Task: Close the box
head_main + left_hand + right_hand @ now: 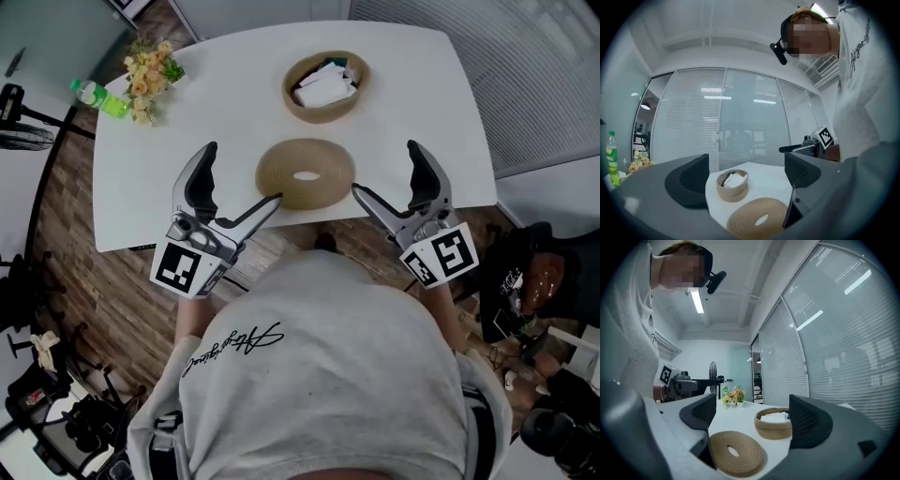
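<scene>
A flat round woven lid (306, 174) with a hole in its middle lies near the front edge of the white table (187, 122). Behind it stands the round woven box (325, 86), uncovered, with white packets inside. My left gripper (242, 178) is open just left of the lid, one finger close to its rim; nothing lies between its jaws. My right gripper (384, 171) is open just right of the lid, also holding nothing. The left gripper view shows the lid (757, 219) low ahead and the box (732, 186) beyond. The right gripper view shows the lid (736, 452) and the box (773, 423).
A small bunch of flowers (150, 77) and a green bottle (101, 97) stand at the table's far left corner. The person stands against the table's front edge. Camera gear and a fan (19, 117) are on the wooden floor at the left.
</scene>
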A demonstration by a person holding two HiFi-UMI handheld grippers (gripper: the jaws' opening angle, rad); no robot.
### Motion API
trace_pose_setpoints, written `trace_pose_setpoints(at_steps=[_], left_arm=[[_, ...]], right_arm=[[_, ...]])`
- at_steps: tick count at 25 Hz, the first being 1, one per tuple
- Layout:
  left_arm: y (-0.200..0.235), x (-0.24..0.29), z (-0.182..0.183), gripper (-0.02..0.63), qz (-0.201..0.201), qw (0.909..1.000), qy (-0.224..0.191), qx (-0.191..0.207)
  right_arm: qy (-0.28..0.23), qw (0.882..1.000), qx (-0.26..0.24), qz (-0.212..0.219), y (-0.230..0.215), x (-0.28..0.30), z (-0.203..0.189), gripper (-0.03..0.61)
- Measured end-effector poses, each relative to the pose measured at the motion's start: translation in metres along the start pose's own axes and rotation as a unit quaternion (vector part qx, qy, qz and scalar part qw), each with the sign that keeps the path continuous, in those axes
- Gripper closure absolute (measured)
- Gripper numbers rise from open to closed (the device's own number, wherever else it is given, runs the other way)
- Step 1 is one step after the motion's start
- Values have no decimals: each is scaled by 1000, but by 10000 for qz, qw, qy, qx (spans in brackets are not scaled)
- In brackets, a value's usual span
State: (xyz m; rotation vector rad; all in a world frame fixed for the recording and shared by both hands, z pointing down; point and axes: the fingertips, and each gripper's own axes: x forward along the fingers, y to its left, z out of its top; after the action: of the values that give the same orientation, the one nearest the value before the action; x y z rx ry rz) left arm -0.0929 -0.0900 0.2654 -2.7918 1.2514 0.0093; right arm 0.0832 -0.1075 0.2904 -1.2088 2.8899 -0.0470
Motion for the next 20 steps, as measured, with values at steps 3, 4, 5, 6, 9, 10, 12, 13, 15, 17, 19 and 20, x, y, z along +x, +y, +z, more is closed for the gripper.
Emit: trace_pose_setpoints(at_steps=[3,4,5,6,9,10,12,13,15,17,19,20], left_arm=[[4,12,0,129,69,10000,-49,6],[5,16,0,129,89,9999,-76,23],[5,19,-1,129,109,9999,-96,42],[6,21,-3,129,129,9998,-113,52],[8,27,-11,129,138,9999,-56,40],[9,28,-12,129,129,9999,-1,32],[12,26,-15,129,114,9999,51,-12],[15,25,-17,129,102,9999,41,-46],[20,23,-17,129,51,9999,0,-105],[27,24,-18,129,-27,9999,-3,-127],[33,26,-18,129,-128,9998,13,-149],[34,27,-16,129,-194,9997,2,-155]], right_arm=[[16,10000,32,88,-13,6,-1,110],[24,9999,44,120,-17,9,-2,110],[33,9999,59,157,-20,11,-3,110],[43,9998,77,196,-23,14,-4,110],[96,9995,112,282,-29,22,-10,110],[119,9994,108,297,-29,25,-12,110],[163,9994,76,309,-27,32,-15,110],[189,9993,50,308,-24,34,-16,109],[231,9993,-7,309,-19,41,-16,110],[250,9992,-44,320,-14,47,-15,109],[243,9992,-29,312,-8,50,-12,109],[224,9993,-7,297,-5,50,-10,109]])
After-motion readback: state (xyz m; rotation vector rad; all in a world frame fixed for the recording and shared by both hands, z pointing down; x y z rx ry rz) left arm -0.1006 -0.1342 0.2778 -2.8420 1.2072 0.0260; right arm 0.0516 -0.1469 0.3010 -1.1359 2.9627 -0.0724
